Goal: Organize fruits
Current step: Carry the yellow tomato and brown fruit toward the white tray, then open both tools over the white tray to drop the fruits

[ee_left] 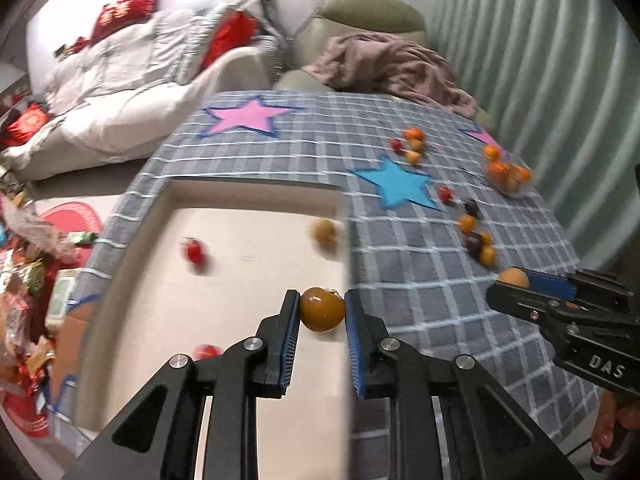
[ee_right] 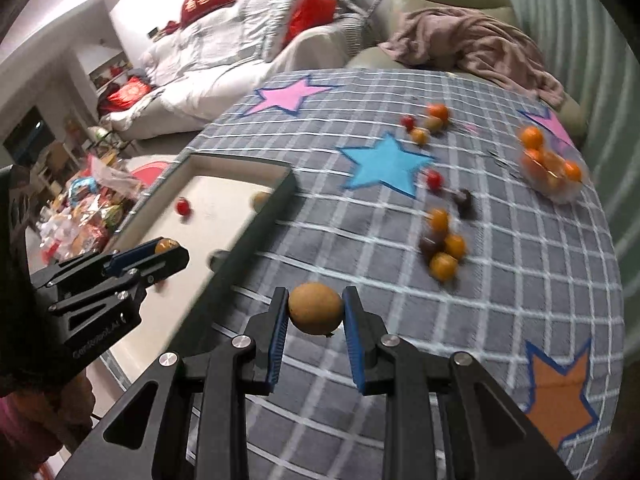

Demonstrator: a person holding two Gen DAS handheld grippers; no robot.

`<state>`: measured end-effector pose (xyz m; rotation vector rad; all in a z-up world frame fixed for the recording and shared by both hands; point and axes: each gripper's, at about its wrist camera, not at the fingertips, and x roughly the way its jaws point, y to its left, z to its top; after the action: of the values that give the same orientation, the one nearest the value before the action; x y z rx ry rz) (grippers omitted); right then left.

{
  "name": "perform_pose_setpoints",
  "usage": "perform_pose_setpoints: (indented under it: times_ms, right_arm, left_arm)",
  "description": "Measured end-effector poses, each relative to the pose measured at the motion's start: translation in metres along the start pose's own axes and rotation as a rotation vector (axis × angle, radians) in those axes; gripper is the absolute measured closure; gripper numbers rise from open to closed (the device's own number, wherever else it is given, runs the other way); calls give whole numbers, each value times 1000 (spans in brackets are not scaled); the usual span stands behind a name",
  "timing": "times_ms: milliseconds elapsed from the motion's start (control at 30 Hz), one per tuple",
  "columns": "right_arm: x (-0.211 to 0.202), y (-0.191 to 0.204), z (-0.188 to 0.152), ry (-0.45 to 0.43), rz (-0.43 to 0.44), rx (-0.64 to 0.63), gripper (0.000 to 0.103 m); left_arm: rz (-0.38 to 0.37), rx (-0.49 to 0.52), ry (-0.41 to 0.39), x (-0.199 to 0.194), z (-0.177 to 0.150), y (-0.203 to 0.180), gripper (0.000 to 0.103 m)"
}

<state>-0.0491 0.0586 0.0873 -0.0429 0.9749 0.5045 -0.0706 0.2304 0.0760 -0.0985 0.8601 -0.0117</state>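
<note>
The left gripper [ee_left: 322,309] is clamped on an amber-brown fruit [ee_left: 322,309], its blue pads touching both sides, above the right edge of the white tray [ee_left: 256,280]. The right gripper [ee_right: 316,310] pinches a tan round fruit [ee_right: 316,309] over the grey checked cloth [ee_right: 500,280], loose oranges [ee_right: 444,240] at its one o'clock.

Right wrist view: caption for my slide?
Right gripper holding a tan fruit above the checked cloth, beside the tray.
</note>
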Motion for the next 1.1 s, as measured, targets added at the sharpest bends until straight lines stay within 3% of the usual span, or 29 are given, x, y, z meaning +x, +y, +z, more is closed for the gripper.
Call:
perform_pose_setpoints:
  times_ms: [300,467,967,1100]
  right_arm:
    - [54,64,33,68,70,-85,73]
    - [86,84,48,105,77,-100,73]
    - [144,96,54,197,36,-124,73]
    - [141,97,54,190,45,-121,58]
  left_arm:
    - [157,-104,26,23,5,77,79]
    - [191,-135,66,40,1,99,79]
    - [216,-130,157,68,-4,102,79]
    - [222,-137,164,68,-4,102,78]
